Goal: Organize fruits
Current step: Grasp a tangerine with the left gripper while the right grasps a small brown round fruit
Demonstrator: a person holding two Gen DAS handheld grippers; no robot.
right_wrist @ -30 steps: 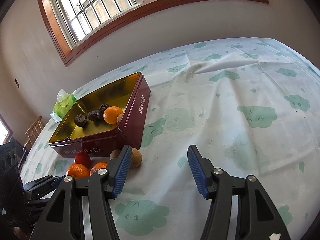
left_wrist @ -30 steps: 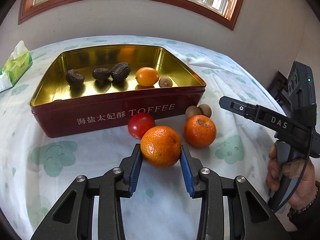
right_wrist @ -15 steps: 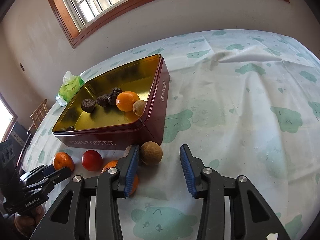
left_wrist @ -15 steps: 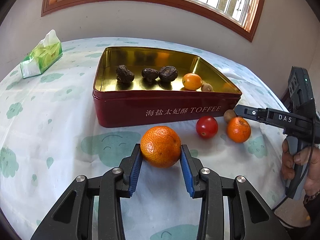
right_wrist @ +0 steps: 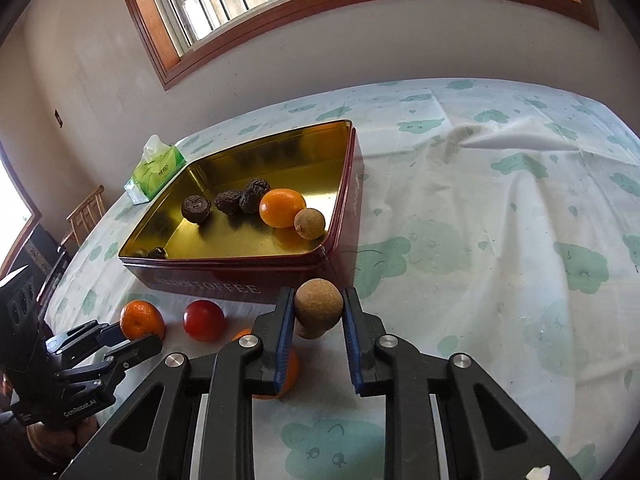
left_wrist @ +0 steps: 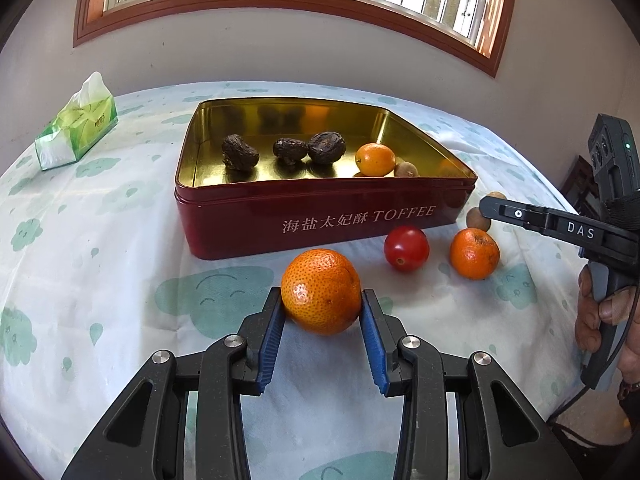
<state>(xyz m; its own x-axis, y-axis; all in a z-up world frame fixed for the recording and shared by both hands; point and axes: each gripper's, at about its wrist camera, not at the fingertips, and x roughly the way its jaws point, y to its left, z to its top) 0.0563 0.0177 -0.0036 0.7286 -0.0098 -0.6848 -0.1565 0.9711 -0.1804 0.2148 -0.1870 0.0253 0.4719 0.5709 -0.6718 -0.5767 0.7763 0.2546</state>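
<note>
My left gripper [left_wrist: 322,322] is shut on a large orange [left_wrist: 321,291] and holds it in front of the red toffee tin [left_wrist: 320,216]. My right gripper [right_wrist: 316,312] is shut on a brown longan [right_wrist: 318,302] near the tin's front right corner; a second longan [right_wrist: 310,330] lies just below it. The tin holds three dark dried fruits [left_wrist: 282,152], a small orange [left_wrist: 375,159] and a longan [left_wrist: 406,169]. On the cloth lie a cherry tomato [left_wrist: 406,248] and a smaller orange [left_wrist: 474,253].
A green tissue pack [left_wrist: 78,128] lies on the table to the left of the tin. The table carries a white cloth with green cloud prints [right_wrist: 500,220]. A wooden chair [right_wrist: 86,216] stands beyond the table's far left edge.
My left gripper has lifted the large orange off the cloth and drawn back from the tin. My right gripper moved in toward the tin's corner and closed on a longan.
</note>
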